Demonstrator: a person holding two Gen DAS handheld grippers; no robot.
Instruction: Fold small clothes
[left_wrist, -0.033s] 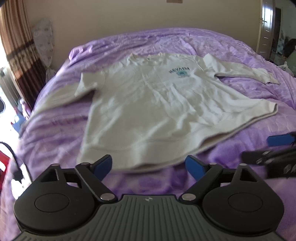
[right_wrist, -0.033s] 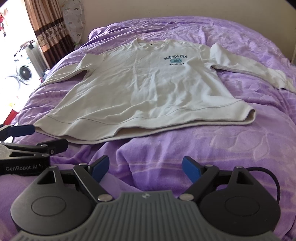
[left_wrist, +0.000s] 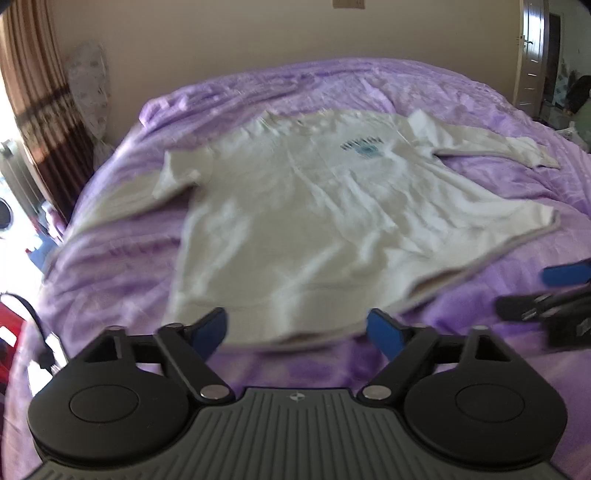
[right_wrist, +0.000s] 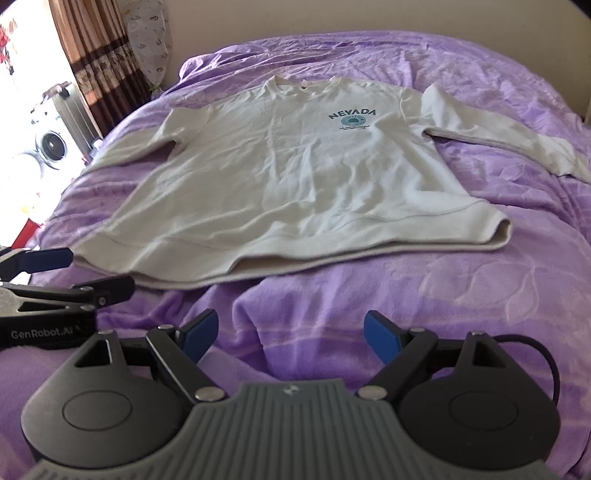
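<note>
Cream sweatshirt (right_wrist: 295, 173) flat on purple bedspread (right_wrist: 424, 295), collar far, hem near, long axis 12-to-6. We hold left gripper (left_wrist: 297, 328) fingers apart at hem; right gripper (right_wrist: 291, 330) also spread, short of it. Left nearer; our guess, hem corner grab next.

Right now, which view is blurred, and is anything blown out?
Left wrist view: motion-blurred, the shirt print unreadable. Right wrist view: sharp, the print reads NEVADA on the shirt; the window area at left is overexposed. Both views show fisheye bending at the edges.
</note>
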